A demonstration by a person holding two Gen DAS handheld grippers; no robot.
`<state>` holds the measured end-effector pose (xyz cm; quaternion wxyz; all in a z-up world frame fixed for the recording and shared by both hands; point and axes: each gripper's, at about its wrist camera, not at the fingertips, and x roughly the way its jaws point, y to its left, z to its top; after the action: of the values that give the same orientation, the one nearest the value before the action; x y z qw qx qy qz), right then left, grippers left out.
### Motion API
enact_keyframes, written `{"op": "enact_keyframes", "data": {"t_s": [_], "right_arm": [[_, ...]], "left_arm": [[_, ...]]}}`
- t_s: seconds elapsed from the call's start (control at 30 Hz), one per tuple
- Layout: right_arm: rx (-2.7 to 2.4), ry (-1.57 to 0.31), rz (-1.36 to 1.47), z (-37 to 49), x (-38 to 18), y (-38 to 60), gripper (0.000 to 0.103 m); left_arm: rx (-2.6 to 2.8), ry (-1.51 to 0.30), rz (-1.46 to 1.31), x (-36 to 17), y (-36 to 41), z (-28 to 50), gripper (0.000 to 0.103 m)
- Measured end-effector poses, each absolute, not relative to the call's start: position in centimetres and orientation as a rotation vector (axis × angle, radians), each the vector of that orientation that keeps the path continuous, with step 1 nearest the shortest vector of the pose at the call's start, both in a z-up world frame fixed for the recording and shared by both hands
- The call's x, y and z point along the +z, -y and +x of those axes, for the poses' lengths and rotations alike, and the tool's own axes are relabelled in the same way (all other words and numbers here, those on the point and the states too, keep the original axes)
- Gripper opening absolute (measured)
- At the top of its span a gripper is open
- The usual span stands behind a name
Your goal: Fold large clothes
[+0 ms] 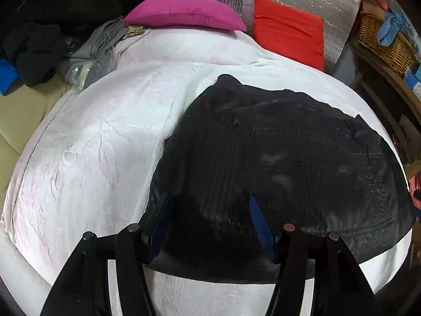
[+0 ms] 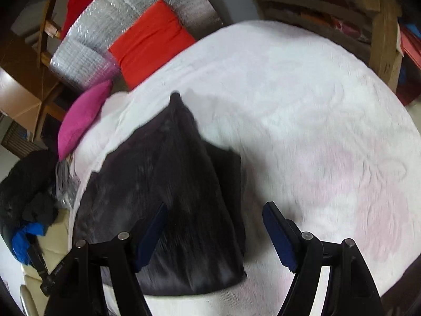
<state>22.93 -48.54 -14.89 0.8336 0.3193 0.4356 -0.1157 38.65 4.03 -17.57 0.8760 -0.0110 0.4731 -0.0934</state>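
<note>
A black ribbed garment [image 1: 276, 163] lies folded on the white bedspread [image 1: 100, 142]. In the left wrist view it fills the right half. My left gripper [image 1: 209, 205] is open just above its near left edge, fingers apart and empty. In the right wrist view the same garment [image 2: 168, 197] is a folded dark stack at lower left. My right gripper [image 2: 215, 216] is open above its near right edge, with the left finger over the cloth and the right finger [image 2: 279, 237] over the white bedspread [image 2: 302, 121].
A magenta pillow [image 1: 184, 11] and a red cushion [image 1: 289, 31] sit at the bed's far end against silver foil. A pile of dark and grey clothes [image 1: 44, 39] lies at far left. A wicker basket [image 1: 384, 42] stands at right.
</note>
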Motion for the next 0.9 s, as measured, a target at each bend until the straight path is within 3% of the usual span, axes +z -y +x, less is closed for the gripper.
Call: {"op": "enact_keyframes", "data": {"t_s": [0.07,0.1,0.13,0.2,0.43,0.6,0.7,0.83,0.9], "right_arm": [[-0.248,-0.963,0.640,22.9,-15.8,47.4,0.073],[-0.254,-0.983,0.609,23.1,-16.4,46.8,0.058],[-0.256,-0.996,0.589,23.2,-16.8,46.5,0.053],[-0.287,-1.008,0.541,23.5,-17.3,46.2,0.053],[-0.378,-0.966,0.501,23.3,-16.2,46.6,0.053],[-0.374,-0.711,0.443,20.4,-11.5,45.3,0.053],[-0.280,-0.651,0.423,19.8,-10.5,42.9,0.052],[-0.165,-0.699,0.370,20.9,-11.2,39.0,0.040],[-0.139,-0.736,0.339,21.2,-11.7,37.4,0.040]], "left_arm": [[-0.175,-0.984,0.002,-18.0,-4.0,38.8,0.061],[-0.164,-0.985,0.017,-18.3,-4.0,38.8,0.065],[-0.146,-0.989,0.041,-18.8,-3.9,39.1,0.070],[-0.121,-1.009,0.065,-19.9,-4.0,39.7,0.079],[-0.156,-1.059,-0.111,-20.1,-6.3,39.9,0.078],[-0.098,-0.856,0.013,-16.4,-5.2,35.9,0.078],[-0.087,-0.763,0.068,-14.9,-4.0,33.5,0.078],[-0.068,-0.738,0.113,-14.8,-2.7,32.3,0.078],[-0.077,-0.753,0.117,-15.2,-2.2,32.3,0.078]]}}
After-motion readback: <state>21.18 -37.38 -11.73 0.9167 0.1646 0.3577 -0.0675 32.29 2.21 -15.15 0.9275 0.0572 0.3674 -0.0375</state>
